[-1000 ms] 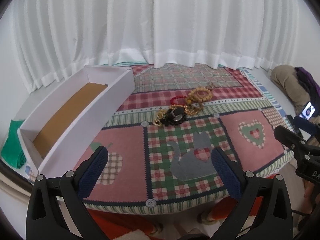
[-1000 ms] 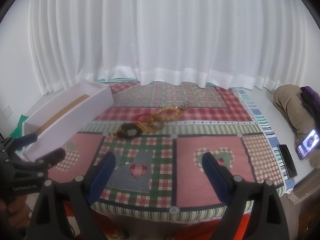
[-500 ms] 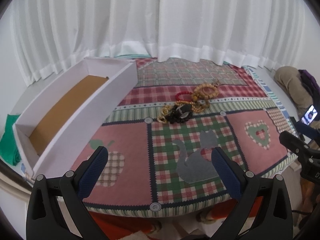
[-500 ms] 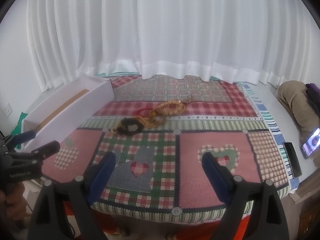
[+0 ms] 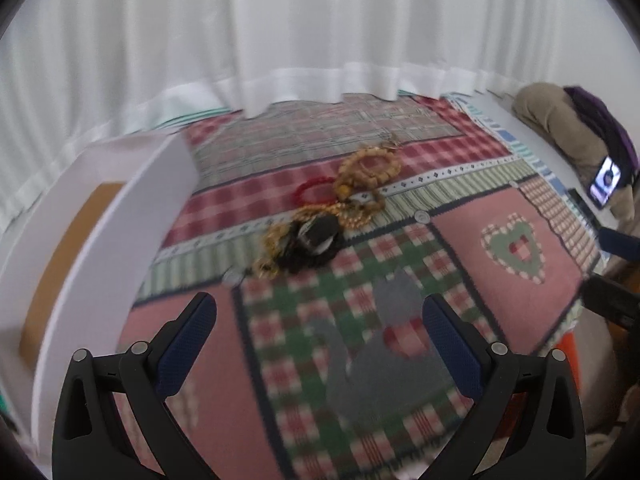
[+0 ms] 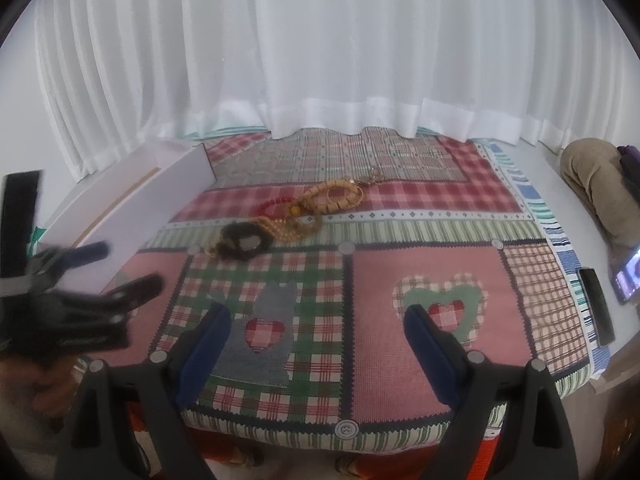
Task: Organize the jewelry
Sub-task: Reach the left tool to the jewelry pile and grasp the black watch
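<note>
White curtains point(image 6: 320, 60) behind; low tabletop under a patchwork cloth point(image 6: 400, 280) of checks, hearts and a grey cat patch.

Landmark: long white box point(image 5: 120, 240), open-topped, brown cardboard floor, at the cloth's left edge. Nothing visible inside.

Jewelry pile point(image 5: 332, 216) just right of the box, mid-cloth, untouched: tan beaded loops point(image 5: 370, 168) farthest from the box, red bead bracelet point(image 5: 314, 192) between, dark bracelet with gold chain point(image 5: 308, 240) nearest. Strands overlapping, likely tangled.

Change over the last second: left view pushed forward and down toward the pile, box wall now looming larger, frame smeared with motion. Right view barely shifted. Reads as left side starting the approach for a first pick; dark bracelet the closest candidate, short carry to the box. Sorting not begun.

Left gripper point(image 5: 320, 332): jaws spread wide, empty, short of the pile. Right gripper point(image 6: 316, 340): jaws spread wide, empty, further from the box, over the heart patch.

Far from the box, off the cloth's right edge: lit phone point(image 6: 628, 276) and dark slab point(image 6: 596, 304).

Writing: none legible now; round cloth buttons too small, print on the left gripper body blurred.
</note>
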A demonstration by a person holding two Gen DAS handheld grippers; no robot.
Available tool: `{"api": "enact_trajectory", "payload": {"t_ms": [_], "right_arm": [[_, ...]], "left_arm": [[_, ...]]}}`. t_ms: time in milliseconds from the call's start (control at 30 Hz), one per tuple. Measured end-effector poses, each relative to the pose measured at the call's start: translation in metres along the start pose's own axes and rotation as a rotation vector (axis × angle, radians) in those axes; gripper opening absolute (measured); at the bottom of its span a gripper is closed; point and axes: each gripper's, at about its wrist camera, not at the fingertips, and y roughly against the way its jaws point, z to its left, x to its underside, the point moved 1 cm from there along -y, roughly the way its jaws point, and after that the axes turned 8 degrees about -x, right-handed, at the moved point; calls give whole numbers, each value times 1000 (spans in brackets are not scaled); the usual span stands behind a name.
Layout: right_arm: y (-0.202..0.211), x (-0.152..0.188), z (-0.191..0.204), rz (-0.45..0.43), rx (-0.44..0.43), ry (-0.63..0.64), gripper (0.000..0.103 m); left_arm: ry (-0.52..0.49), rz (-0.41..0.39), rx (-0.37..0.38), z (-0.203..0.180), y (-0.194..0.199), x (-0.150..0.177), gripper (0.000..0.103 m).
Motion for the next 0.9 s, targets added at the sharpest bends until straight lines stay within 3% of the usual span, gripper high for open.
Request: {"api": "enact_trajectory", "payload": {"t_ms": [133, 233, 300, 333, 367, 400, 433, 767, 900], "right_arm": [[-7, -1, -7, 11, 2, -20, 90], [-10, -2, -15, 17, 11, -42, 90], [-12, -2, -19, 20, 16, -53, 90], [-13, -2, -22, 21, 19, -61, 90], [-14, -3, -24, 23, 21, -64, 90], [-14, -3, -25, 24, 23, -68, 90], [-14, -3, -26, 24, 25, -72, 90], [-14, -3, -33, 20, 27, -91, 90], [-22, -8, -34, 29, -23, -106, 90]], "left_arm": [[-81, 40, 50, -11, -53, -20, 101], [-149, 38, 56, -20, -77, -27, 92], [-199, 50, 42, -27, -93, -31, 78], [-210, 57, 41, -28, -98, -32, 64], [-222, 74, 37, -29, -105, -33, 42], [-221, 89, 31, -28, -110, -34, 29], [-213, 103, 38, -26, -113, -36, 22], [105, 109, 189, 35, -69, -70, 18], [215, 141, 226, 66, -53, -66, 18]]}}
